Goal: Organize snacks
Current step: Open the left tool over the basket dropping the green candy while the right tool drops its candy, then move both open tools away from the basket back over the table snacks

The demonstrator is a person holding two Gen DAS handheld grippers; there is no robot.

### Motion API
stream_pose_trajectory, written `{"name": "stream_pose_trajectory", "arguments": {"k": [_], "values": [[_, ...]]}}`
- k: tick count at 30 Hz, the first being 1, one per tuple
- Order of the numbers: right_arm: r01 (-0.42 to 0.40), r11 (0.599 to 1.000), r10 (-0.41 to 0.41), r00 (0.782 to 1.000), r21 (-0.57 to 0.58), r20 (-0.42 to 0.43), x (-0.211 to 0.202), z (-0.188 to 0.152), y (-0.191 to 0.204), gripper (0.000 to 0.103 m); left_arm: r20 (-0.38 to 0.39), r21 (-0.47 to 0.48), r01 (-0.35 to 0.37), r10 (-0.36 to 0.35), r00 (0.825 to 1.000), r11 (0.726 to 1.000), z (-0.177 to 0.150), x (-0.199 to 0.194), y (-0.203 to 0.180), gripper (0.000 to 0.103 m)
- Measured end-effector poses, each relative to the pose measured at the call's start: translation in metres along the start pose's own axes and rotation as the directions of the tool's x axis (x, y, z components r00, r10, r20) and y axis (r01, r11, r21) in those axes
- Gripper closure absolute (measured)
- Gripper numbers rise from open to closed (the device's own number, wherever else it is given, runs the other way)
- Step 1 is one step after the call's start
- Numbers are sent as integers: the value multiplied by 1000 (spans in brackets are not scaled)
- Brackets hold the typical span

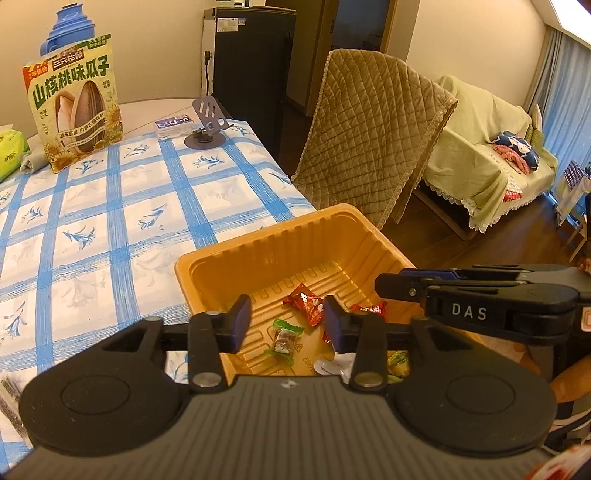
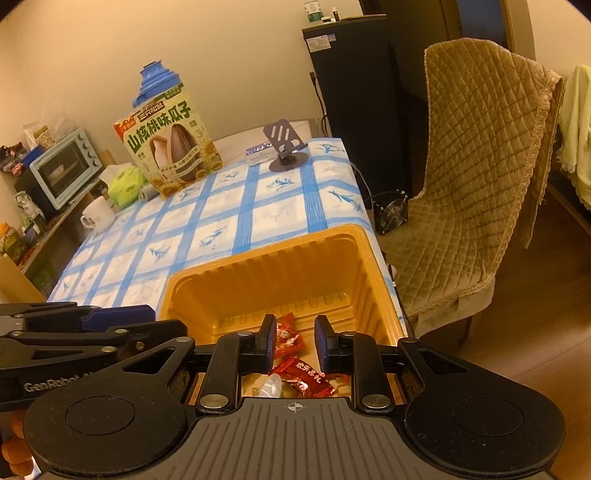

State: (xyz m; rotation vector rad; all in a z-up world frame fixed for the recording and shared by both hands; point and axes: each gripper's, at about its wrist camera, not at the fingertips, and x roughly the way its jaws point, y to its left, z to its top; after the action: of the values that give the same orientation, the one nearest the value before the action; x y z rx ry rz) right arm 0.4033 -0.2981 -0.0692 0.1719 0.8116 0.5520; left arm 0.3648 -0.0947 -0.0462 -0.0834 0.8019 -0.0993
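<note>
A: How far along is the snack sorting?

B: Partly done, I'd judge. The orange plastic tray (image 1: 258, 254) sits at the near corner of the tabletop (image 1: 110, 229) and already holds wrapped candies: a red-wrapped candy (image 1: 307, 302) towards the middle, a green-wrapped candy (image 1: 284, 338) nearer the camera, and more red wrappers (image 2: 301, 373) in the right wrist view.

A: And the grippers?

B: Both hover over the tray. The left gripper (image 1: 287, 325) has its jaws apart with nothing between them; the green candy lies in the tray below the gap. The right gripper (image 2: 294, 341) is likewise spread and empty above the red wrappers.

A: What is left?

B: Probably the big sunflower seed bag (image 1: 75, 110), standing upright at the far end, well apart from the tray. Whether it belongs in the tray I cannot tell; it looks too large to fit.

A: Anything in the way?

B: Between the tray and the bag, only checked cloth. Near the bag are a blue jug (image 1: 70, 27) behind it, a green tissue pack (image 2: 125, 186), a white mug (image 2: 96, 216) and a phone stand (image 1: 207, 125). A quilted chair (image 2: 476, 177) stands close to the tray's side of the table. The two grippers are crowded together, so they could bump each other.
</note>
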Motion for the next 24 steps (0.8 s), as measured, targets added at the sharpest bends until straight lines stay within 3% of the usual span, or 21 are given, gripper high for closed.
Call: {"name": "stream_pose_trajectory", "arguments": {"k": [2, 3, 4, 9, 14, 24], "values": [[9, 1000, -9, 1000, 8, 12, -4, -2, 1, 56, 9, -2, -1, 1, 1000, 1000, -1, -6, 1, 54], [15, 1000, -16, 999, 14, 28, -7, -3, 2, 41, 11, -6, -1, 1, 1000, 1000, -2, -9, 2, 51], [18, 1000, -19, 999, 17, 41, -10, -4, 3, 36, 13, -10, -1, 1, 1000, 1000, -3, -13, 4, 48], [13, 999, -14, 999, 38, 45, -20, -6, 8, 31, 43, -20, 6, -5, 999, 1000, -7, -37, 10, 32], [22, 999, -25, 997, 38, 67, -34, -10, 20, 17, 85, -17, 20, -18, 996, 1000, -11, -64, 15, 24], [48, 999, -50, 993, 20, 110, -72, -28, 53, 11, 124, -9, 54, -53, 991, 998, -29, -119, 32, 18]]}}
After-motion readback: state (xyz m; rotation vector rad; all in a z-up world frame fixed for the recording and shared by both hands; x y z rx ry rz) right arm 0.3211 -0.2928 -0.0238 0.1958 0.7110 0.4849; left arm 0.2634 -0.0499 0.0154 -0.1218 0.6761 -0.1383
